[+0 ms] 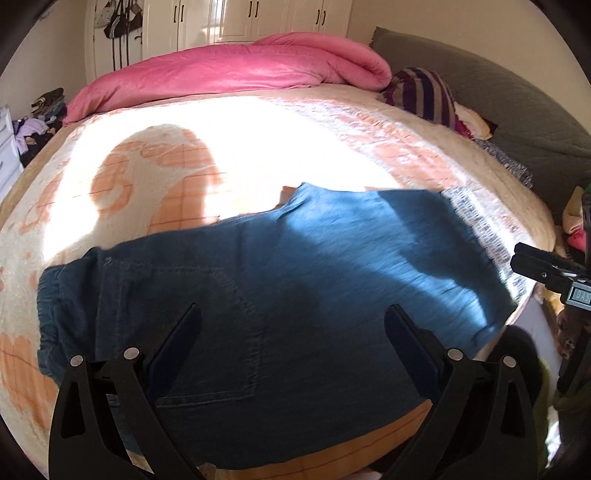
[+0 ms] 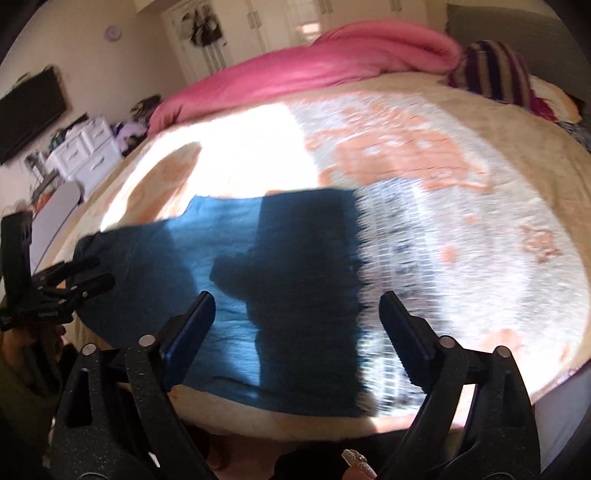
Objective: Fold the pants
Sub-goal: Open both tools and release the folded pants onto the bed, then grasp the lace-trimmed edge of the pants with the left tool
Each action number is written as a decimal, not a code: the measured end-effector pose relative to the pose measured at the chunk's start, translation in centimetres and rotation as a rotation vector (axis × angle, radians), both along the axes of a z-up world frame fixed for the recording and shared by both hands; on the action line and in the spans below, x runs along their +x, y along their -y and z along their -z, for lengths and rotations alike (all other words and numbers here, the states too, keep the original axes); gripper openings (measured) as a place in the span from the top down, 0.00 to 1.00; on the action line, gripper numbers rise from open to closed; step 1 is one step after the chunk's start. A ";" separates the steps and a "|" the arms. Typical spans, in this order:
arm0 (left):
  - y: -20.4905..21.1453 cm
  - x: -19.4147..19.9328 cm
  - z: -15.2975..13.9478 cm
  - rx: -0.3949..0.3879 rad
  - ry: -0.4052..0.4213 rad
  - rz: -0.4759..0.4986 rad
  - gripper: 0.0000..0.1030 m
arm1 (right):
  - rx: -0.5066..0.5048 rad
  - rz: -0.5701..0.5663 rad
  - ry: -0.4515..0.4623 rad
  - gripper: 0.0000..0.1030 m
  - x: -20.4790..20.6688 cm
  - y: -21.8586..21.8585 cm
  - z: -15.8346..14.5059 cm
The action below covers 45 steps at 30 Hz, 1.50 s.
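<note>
the pants (image 1: 258, 280) lie flat across the near part of the bed, folded into a broad blue denim band with the elastic waist at the left end and a back pocket showing. the left gripper (image 1: 293, 325) hovers over the pocket area with its jaws spread wide and nothing between them; the right gripper (image 2: 297, 314) hangs over the other end, jaws also apart and empty. the risk, as i judge it — a pinch that catches only the top layer would drag the fold askew, or snag the bedspread (image 1: 332, 147) beneath. that cover is plush, cream with orange patterns, half in hard sunlight. beyond it a pink duvet (image 1: 236, 70), a striped pillow (image 1: 424, 92), white wardrobes (image 1: 258, 18) behind.
</note>
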<state>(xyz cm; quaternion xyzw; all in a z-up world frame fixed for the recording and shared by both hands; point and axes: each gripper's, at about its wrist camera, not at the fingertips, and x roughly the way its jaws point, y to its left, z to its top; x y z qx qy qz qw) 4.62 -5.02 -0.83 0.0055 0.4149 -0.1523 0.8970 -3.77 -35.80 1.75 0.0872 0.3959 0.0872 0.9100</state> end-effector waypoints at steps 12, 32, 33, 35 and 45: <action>4.9 2.0 -1.6 0.021 0.021 0.066 0.04 | 0.022 0.147 0.039 0.13 -3.1 6.3 -0.8; 22.4 9.9 0.2 0.192 -0.002 0.472 0.04 | 0.144 0.166 -0.101 0.12 -3.4 6.5 4.0; 22.8 10.4 0.7 0.192 -0.016 0.484 0.04 | 0.151 0.167 -0.107 0.12 -3.3 6.4 4.2; 23.3 12.1 1.6 0.154 -0.061 0.488 0.04 | 0.161 0.169 -0.115 0.13 -3.3 6.3 4.6; 25.6 16.7 4.2 -0.030 -0.202 0.588 0.06 | 0.197 0.187 -0.137 0.13 -2.6 6.5 5.8</action>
